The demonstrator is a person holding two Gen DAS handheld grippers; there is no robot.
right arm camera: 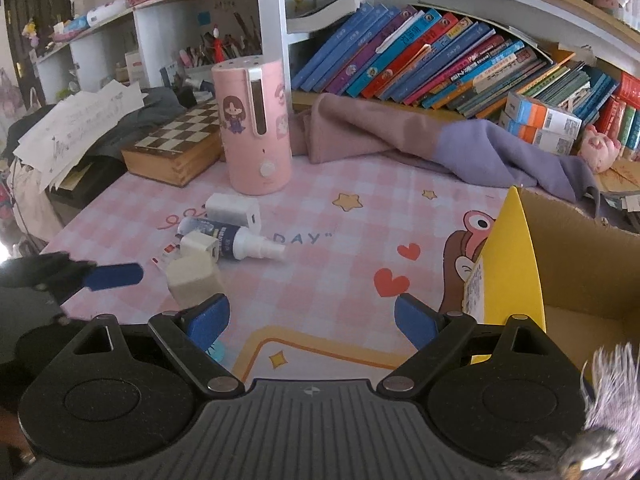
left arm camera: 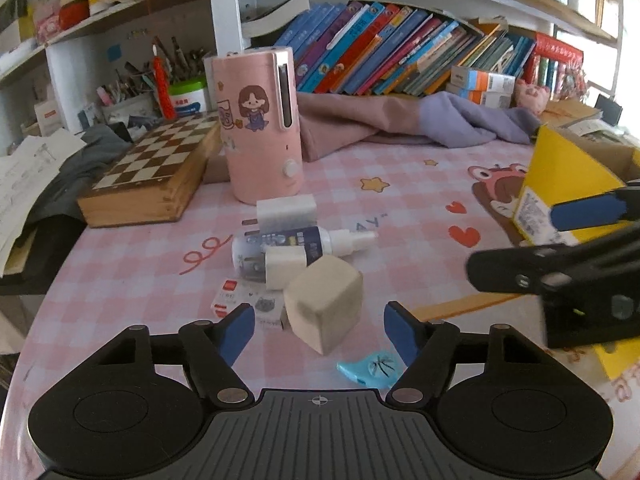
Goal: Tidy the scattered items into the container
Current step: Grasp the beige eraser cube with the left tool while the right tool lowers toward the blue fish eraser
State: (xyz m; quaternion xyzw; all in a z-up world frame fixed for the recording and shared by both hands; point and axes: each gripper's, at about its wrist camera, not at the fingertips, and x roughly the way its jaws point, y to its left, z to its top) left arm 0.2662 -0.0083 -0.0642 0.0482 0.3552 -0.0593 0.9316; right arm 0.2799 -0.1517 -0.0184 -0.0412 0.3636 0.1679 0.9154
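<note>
The left tool [left arm camera: 319, 330] hangs released, its blue pads either side of a beige cube [left arm camera: 324, 302] without touching it; the cube lies on the pink checked counter [left arm camera: 400, 208] beside a spray bottle [left arm camera: 288, 245]. The right tool [right arm camera: 312, 320] is released and empty, near the cardboard box [right arm camera: 576, 264].

counter [left arm camera: 400, 208]: glossy printed cover | cube [left arm camera: 324, 304]: matt, beige | chessboard box [left arm camera: 152, 176]: varnished wood | container [right arm camera: 580, 264]: raw cardboard | spray bottle [left arm camera: 296, 244]: glossy plastic
</note>
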